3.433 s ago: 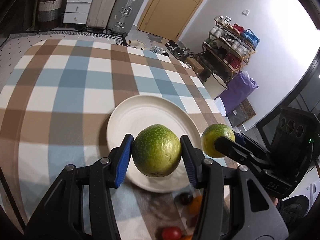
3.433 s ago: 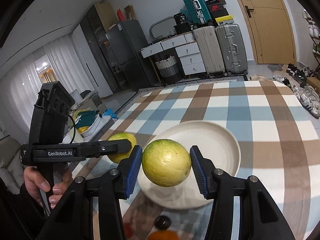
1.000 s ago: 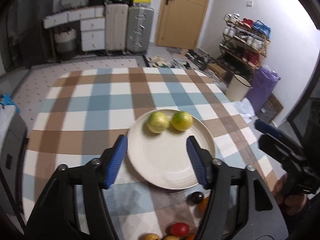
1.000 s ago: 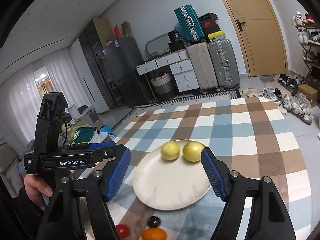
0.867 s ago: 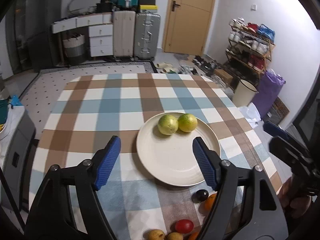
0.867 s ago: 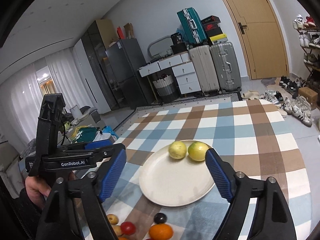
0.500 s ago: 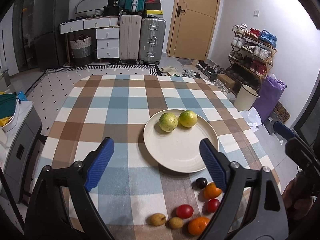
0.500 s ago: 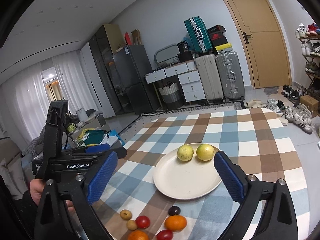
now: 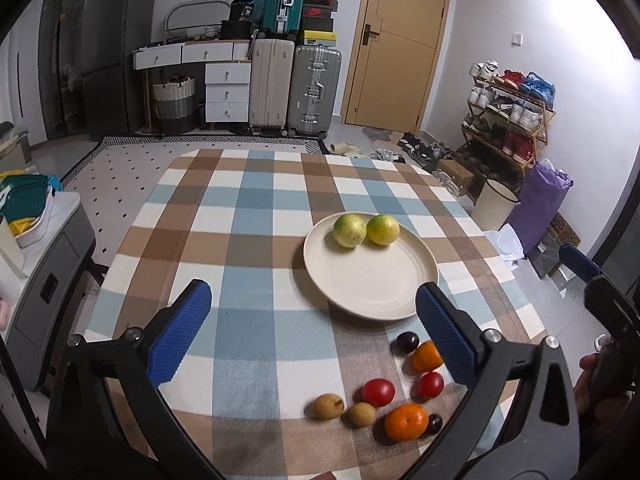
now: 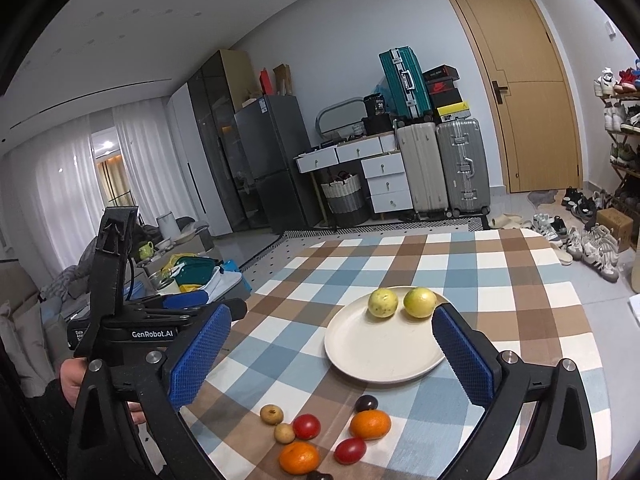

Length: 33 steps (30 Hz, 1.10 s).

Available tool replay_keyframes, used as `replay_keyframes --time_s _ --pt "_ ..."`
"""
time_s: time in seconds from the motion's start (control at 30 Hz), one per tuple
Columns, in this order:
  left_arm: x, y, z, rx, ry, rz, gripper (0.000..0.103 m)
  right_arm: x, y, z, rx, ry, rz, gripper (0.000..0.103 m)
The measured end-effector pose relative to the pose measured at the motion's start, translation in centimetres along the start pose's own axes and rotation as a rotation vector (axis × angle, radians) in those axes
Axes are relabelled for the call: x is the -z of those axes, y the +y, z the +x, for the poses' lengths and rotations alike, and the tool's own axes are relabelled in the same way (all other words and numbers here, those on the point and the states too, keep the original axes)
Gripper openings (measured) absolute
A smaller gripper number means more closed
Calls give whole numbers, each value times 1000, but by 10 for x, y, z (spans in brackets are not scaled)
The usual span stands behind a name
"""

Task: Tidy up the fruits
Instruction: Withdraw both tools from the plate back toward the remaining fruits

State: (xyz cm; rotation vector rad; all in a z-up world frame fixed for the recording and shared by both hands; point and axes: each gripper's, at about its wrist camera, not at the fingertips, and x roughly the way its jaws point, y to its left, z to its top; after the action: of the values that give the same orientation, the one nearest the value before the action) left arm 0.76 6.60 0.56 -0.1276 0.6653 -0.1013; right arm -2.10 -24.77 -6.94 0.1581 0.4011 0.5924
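Observation:
Two yellow-green fruits [image 9: 349, 231] [image 9: 383, 230] lie side by side at the far rim of the cream plate [image 9: 372, 280]. My left gripper [image 9: 312, 288] hovers above the plate's near-left edge; its jaws are opening and hold nothing. In the right wrist view the same fruits [image 10: 383, 302] [image 10: 419, 301] rest on the plate [image 10: 384, 352]. The right gripper [image 10: 332, 314] is open and empty. On the cloth before the plate lie loose oranges [image 9: 406, 422], red tomatoes [image 9: 378, 392], dark plums [image 9: 405, 342] and small brown fruits [image 9: 328, 407].
The table wears a blue, brown and white checked cloth [image 9: 248, 216]. A grey cabinet [image 9: 48, 280] stands off its left side. A shoe rack [image 9: 508, 120] and a white bin [image 9: 494, 204] are at the right. Suitcases [image 9: 296, 88] line the far wall.
Both grippers let the yellow-green fruits go onto the plate, drew back and up, and spread their jaws wide. More loose fruit has come into view near the table's front.

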Motion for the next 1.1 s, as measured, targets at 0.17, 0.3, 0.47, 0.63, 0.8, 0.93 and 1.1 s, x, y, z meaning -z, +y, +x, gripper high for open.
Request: replay_keyframes --time_s 0.17,0.3,0.47,0.63,0.8,0.93,1.1 --pt "16 6 3 -6 25 4 102 8 7 -4 14 0 -18 103" --pt "29 9 15 -10 59 2 102 14 6 -2 30 14 -2 103" --pt "51 12 36 -13 130 4 102 22 4 2 36 47 19 103" --pt "74 16 53 -21 183 3 102 28 6 4 80 67 -1 103" --pt "86 19 66 -21 217 -1 102 36 0 10 89 98 21 103" --pt "91 17 76 -17 242 9 102 41 -2 15 85 119 23 103" --pt "98 14 91 -14 297 12 102 46 -5 20 108 148 27 103"
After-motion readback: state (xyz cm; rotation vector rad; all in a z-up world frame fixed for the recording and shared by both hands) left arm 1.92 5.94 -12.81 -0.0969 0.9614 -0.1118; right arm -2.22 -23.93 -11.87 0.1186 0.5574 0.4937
